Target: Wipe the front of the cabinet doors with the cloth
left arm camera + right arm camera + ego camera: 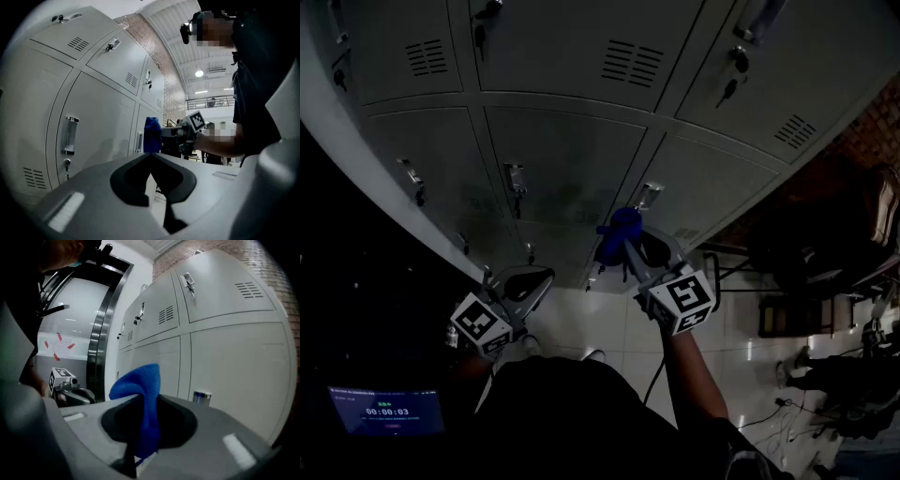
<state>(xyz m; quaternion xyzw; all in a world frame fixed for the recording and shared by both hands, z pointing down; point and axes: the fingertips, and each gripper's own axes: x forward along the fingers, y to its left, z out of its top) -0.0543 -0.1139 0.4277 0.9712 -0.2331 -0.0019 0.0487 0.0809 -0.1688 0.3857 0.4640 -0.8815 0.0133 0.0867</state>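
A bank of grey cabinet doors (572,159) with vents, keys and handles fills the head view. My right gripper (626,242) is shut on a blue cloth (614,234), which bunches up above the jaws (140,394) close to the lower door (234,376); whether it touches the door I cannot tell. My left gripper (539,281) is shut with nothing in it, lower left of the right one, a little off the doors. In the left gripper view the blue cloth (152,135) and the right gripper's marker cube (198,121) show ahead, beside the doors (98,122).
Door handles (516,178) and hanging keys (727,89) stick out from the fronts. A white tiled floor (609,328) lies below. Chairs and cables (806,309) stand at the right. A small screen (386,411) glows at lower left. A metal-framed doorway (101,329) lies beyond the cabinets.
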